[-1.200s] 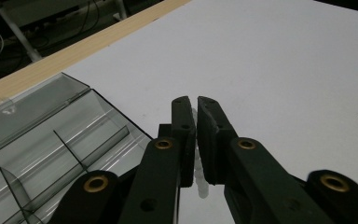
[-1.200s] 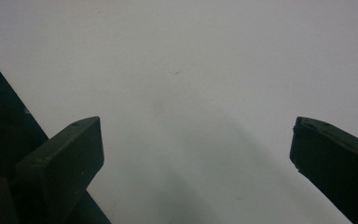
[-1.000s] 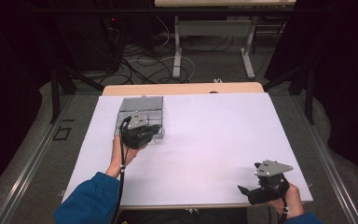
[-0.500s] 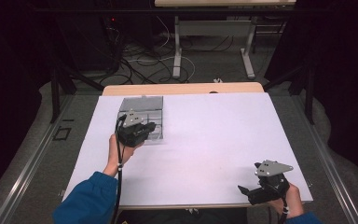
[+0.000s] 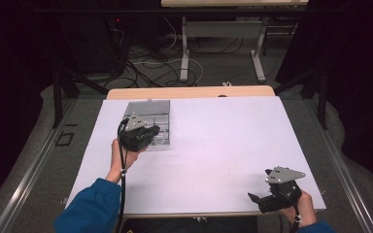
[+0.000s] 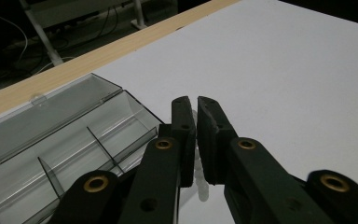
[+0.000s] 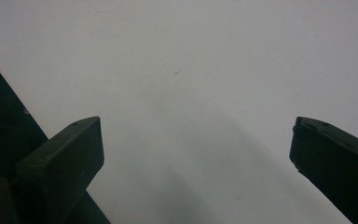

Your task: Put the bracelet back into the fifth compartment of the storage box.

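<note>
Pinching a clear piece [image 6: 196,175], left claw [image 6: 196,103] closed.

Glossy clear plastic box [image 6: 70,140]; matt white table cover [image 5: 223,141], perhaps paper; wooden edge [image 6: 102,53]

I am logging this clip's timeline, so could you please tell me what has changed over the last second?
The left tongs drew slightly back toward the person at the clear plastic compartment box, nearly closed on a small translucent piece. The right tongs stayed open at the near right edge of the white table.
</note>
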Tool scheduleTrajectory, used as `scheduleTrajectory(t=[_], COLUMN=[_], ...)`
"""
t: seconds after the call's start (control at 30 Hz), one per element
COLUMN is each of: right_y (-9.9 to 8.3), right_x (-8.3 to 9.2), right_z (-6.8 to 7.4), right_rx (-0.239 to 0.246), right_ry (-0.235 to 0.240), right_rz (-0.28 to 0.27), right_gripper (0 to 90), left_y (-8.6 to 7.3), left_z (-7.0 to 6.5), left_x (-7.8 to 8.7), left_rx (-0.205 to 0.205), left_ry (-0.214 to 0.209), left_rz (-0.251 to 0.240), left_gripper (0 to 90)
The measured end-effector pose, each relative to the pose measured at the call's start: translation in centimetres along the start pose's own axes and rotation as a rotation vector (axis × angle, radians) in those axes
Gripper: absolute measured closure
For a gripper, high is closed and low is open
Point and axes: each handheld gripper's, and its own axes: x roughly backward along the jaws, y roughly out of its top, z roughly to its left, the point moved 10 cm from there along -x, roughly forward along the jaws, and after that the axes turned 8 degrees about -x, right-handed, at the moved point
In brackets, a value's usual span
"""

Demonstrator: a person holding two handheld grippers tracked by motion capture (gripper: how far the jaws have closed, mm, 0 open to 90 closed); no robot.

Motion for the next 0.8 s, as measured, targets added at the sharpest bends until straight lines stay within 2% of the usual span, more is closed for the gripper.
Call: scheduleTrajectory(t=[0.8], right_y=[0.0], right_x=[0.0], right_z=[0.0], right_rx=[-0.005], right_ry=[-0.006], right_rz=[-0.003], right_gripper=[2.4], left_y=[0.2], left_z=[1.5], left_x=[0.6], left_rx=[0.009], left_ry=[0.037], left_rz=[-0.032], left_gripper=[85.9])
